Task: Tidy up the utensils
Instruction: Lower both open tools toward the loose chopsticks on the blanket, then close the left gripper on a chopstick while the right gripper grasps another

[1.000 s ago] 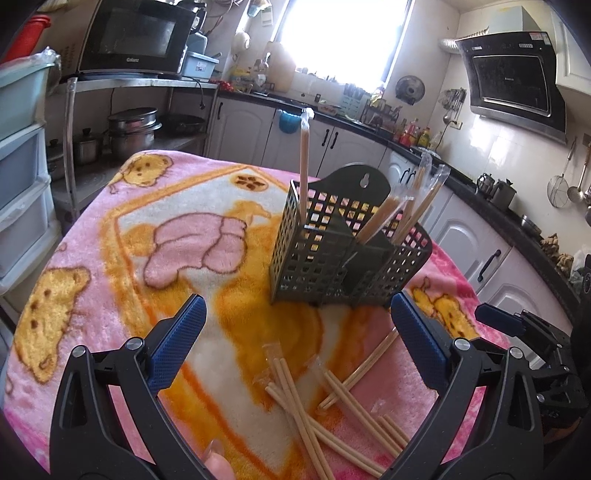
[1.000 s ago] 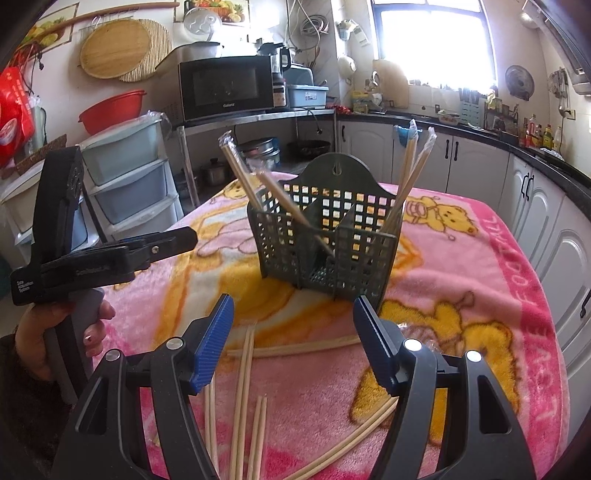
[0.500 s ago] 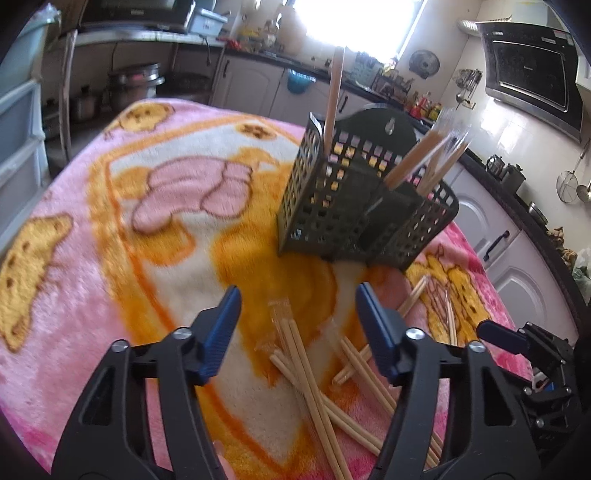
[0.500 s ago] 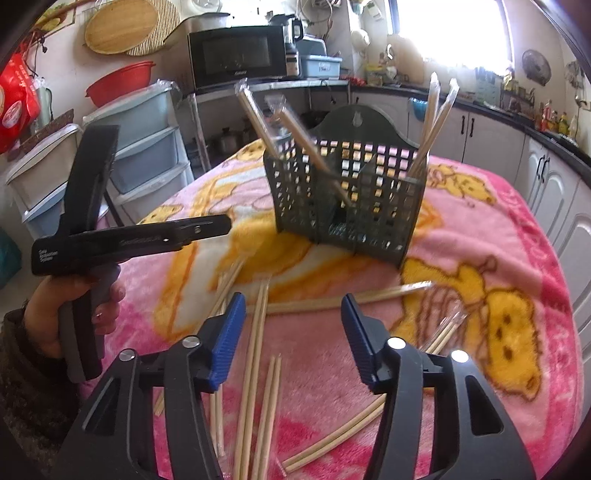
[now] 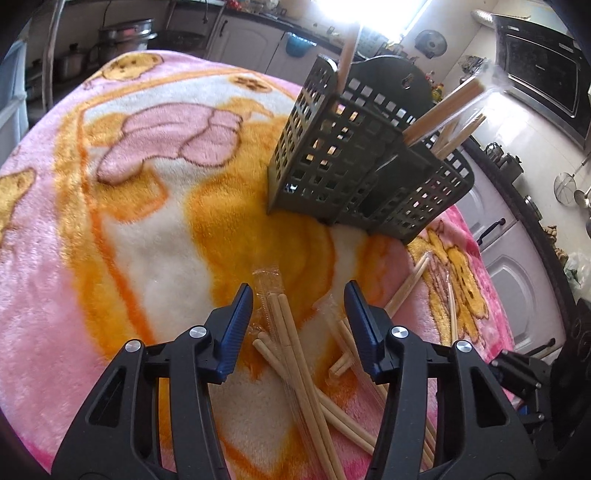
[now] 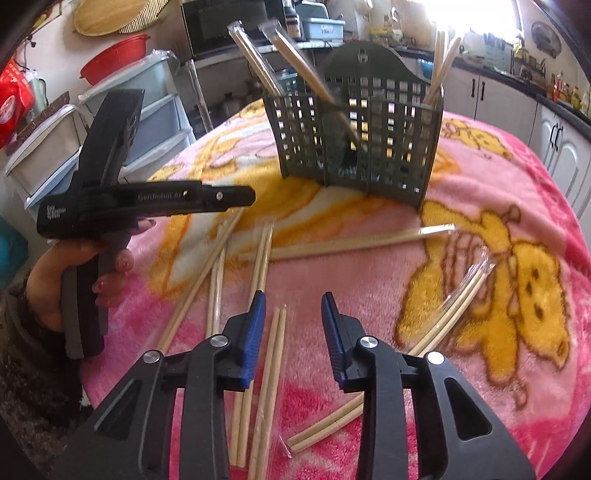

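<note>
A dark green slotted utensil holder (image 5: 362, 162) (image 6: 354, 136) stands on the pink and orange blanket (image 5: 147, 206), with several wrapped chopstick pairs upright in it. Several more wrapped chopstick pairs lie loose on the blanket. My left gripper (image 5: 298, 295) is open and empty, low over one wrapped pair (image 5: 284, 332) that lies between its fingers. My right gripper (image 6: 293, 304) is open and empty, low over another pair (image 6: 275, 347). The left gripper's body and the hand holding it show at the left of the right wrist view (image 6: 110, 206).
The table's edge curves close at the left and right. Beyond it are plastic drawers (image 6: 59, 147), a shelf with pots (image 5: 125, 33) and white kitchen cabinets (image 5: 517, 266). The right gripper's tip shows at lower right in the left wrist view (image 5: 517, 369).
Both grippers have moved down and forward toward the loose chopsticks, and their jaws have narrowed. The holder and its chopsticks have not moved.
</note>
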A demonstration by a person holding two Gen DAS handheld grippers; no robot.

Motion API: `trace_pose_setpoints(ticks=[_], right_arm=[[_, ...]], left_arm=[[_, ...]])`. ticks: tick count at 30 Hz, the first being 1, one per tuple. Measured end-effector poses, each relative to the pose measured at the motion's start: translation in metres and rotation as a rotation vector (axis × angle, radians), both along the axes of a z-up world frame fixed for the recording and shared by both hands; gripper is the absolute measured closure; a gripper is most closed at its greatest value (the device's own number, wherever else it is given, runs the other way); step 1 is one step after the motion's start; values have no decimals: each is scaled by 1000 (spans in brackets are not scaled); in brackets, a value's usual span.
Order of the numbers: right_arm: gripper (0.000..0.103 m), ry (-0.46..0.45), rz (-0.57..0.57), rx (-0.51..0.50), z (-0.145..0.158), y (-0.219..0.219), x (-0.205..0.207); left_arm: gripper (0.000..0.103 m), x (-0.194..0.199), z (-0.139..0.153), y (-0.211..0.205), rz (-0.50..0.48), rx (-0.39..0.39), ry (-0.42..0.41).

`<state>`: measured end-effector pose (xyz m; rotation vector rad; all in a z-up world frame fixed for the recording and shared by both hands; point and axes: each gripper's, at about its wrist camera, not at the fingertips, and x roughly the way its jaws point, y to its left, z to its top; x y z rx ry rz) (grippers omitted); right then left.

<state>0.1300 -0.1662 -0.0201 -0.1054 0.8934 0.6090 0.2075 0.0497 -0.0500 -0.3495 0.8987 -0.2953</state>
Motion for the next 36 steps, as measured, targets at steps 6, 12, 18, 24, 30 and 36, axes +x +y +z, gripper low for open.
trace_pose_setpoints(ticks=[6,12,18,24,30,36], right_arm=[[75,39,22,-8,-8,6,3],[76,80,25,-19,-19,10,14],[79,116,25,-15,-26,14,24],[86,129,19,-18,-27,17,33],[97,133,12,1,-24,15,38],[97,77,-23,57,-1,4,41]], left_arm=[[62,16,-7,3,3,-18,40],[69,24,-12,3,2,-20,59],[85,25,-15,7,6,-20,58],[93,26,-16,13,8,-38,54],[96,21,-7,14,-1,-48,18],[97,11,23,9,-19,-56,-63]])
